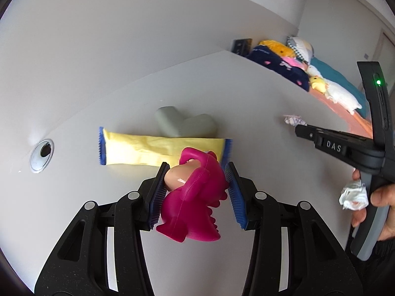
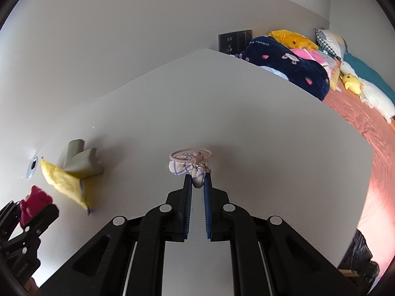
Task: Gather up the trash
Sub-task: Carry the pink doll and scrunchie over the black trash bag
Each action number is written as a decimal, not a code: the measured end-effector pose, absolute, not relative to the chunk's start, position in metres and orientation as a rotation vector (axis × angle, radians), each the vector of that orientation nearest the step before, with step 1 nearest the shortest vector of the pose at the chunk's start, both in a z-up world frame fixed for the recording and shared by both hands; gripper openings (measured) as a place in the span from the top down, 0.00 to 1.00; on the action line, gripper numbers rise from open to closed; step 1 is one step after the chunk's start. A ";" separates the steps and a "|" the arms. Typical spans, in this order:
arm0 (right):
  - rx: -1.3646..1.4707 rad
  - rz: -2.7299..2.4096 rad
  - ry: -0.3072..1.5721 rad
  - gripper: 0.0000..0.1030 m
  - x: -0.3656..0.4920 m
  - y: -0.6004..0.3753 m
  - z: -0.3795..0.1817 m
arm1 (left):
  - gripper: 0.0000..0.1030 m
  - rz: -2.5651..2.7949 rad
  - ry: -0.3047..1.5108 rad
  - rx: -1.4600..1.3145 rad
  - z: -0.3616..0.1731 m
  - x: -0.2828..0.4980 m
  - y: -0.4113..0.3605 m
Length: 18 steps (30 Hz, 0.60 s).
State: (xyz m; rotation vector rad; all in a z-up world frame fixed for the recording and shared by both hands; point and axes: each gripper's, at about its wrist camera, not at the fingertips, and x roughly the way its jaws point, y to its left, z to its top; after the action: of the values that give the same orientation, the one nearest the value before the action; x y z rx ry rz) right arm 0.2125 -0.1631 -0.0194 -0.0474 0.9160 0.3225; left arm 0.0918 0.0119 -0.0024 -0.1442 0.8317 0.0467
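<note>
A yellow packet (image 1: 158, 149) with blue ends is lying flat on the white tabletop (image 1: 259, 93), its long axis running left to right in the left wrist view. A grey Y-shaped piece (image 1: 185, 124) is sitting touching its far edge. A round cable hole (image 1: 41, 155) is showing well off to the left. Beyond the tabletop's far edge, a bed (image 2: 365, 120) is carrying pillows and plush toys.

The left tool (image 1: 197, 185) is pinching a pink toy dinosaur (image 1: 195, 197), which is hanging tilted above the tabletop. The right tool (image 2: 197, 181) is pressing its fingers on a small checked cloth bundle (image 2: 190, 166), which is resting mid-tabletop, well apart from the packet. A crumpled white tissue (image 1: 354, 194) is sitting against the hand (image 1: 380, 212) on the right tool's handle.
</note>
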 end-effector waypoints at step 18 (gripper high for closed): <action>0.033 0.294 0.880 0.90 0.143 -0.218 -0.006 | 0.56 -0.115 0.829 -0.135 0.007 0.089 -0.039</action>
State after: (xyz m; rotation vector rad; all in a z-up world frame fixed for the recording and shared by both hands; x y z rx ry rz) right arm 0.1426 -0.2179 -0.0056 0.0332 0.8797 0.2943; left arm 0.0888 -0.0389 0.0066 -0.1348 0.8290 -0.1155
